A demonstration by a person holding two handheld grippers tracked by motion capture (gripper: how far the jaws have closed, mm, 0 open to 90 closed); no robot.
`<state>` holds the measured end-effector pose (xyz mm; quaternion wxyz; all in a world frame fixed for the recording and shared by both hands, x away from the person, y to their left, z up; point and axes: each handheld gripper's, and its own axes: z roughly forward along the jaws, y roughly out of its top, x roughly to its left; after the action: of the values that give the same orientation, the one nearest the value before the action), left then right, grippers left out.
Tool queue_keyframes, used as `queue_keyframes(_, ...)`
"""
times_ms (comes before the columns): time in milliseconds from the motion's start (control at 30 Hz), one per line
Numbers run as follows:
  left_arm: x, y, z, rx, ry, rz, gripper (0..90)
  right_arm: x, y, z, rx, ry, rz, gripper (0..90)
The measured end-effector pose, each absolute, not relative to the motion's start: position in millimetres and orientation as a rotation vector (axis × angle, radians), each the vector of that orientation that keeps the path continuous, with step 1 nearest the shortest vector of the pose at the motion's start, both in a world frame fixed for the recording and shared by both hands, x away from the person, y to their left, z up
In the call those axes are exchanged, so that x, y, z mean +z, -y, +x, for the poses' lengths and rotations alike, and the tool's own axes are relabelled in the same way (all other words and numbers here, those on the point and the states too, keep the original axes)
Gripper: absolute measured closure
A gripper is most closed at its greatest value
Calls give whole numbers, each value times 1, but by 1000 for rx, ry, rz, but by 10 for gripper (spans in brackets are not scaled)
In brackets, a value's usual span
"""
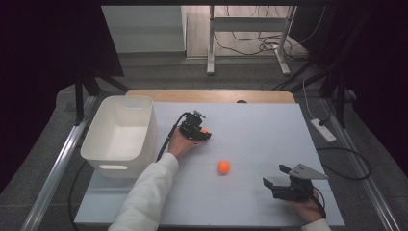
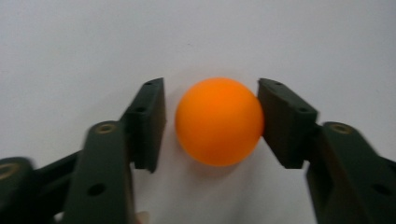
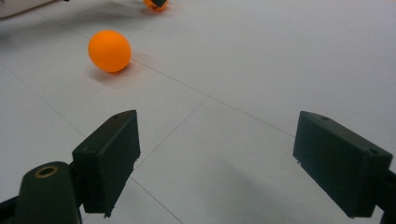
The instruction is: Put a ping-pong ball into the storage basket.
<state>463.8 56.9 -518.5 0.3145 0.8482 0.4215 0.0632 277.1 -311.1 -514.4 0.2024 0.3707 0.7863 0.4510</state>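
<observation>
Left tongs [image 2: 212,123]: pinching orange ball [image 2: 218,121]; white bin [image 1: 120,132] just left. Right tongs [image 3: 233,163]: spread, second ball [image 3: 109,50] far-left.

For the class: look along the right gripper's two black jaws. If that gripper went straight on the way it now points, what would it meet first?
Probably nothing but bare table. The right gripper stands open, with white surface straight ahead of it. The loose orange ball lies off to the left of that line, so it would likely be missed, though depth is hard to judge.
</observation>
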Motion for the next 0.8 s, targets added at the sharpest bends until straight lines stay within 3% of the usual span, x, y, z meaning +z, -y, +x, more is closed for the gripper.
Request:
queue_keyframes(500, -504, -65, 458, 148, -1106, 2180, 502, -514, 312, 277, 1255, -2188, 1037, 149)
queue_keyframes(800, -482, -68, 442, 199, -1038, 2137, 502, -514, 312, 276, 1253, -2184, 1039, 149)
